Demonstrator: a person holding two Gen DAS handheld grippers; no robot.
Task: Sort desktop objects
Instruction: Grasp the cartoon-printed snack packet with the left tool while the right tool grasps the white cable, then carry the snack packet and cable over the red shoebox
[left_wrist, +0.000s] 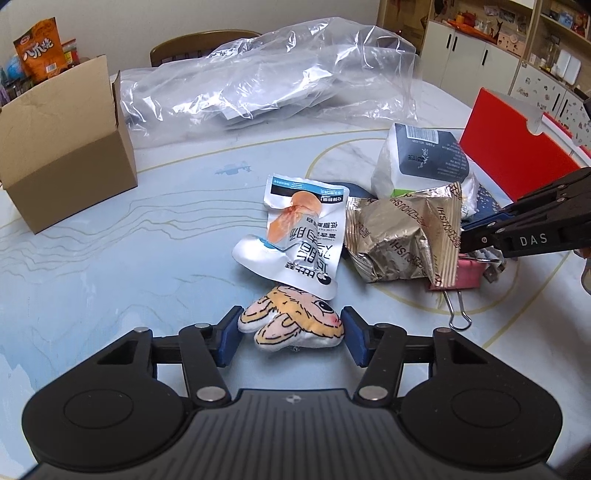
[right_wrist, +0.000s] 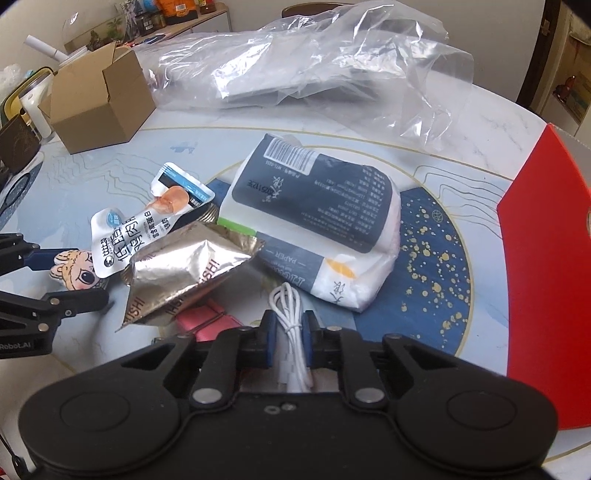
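A small plush toy (left_wrist: 291, 325) with a cartoon face lies between the pads of my left gripper (left_wrist: 291, 332); the jaws stand wide, close beside it. It also shows in the right wrist view (right_wrist: 75, 271). A white snack pouch (left_wrist: 291, 232) overlaps the toy's far side. My right gripper (right_wrist: 290, 328) is shut on a coiled white cable (right_wrist: 290, 317). A gold foil pack (right_wrist: 184, 273) and a white tissue pack (right_wrist: 321, 221) lie just ahead of it. A pink binder clip (left_wrist: 465, 275) lies under the foil pack.
An open cardboard box (left_wrist: 62, 155) stands at the left of the table. A large crumpled clear plastic bag (left_wrist: 277, 85) lies at the back. A red box (right_wrist: 546, 266) stands at the right. The patterned tabletop (left_wrist: 129, 258) extends left of the pile.
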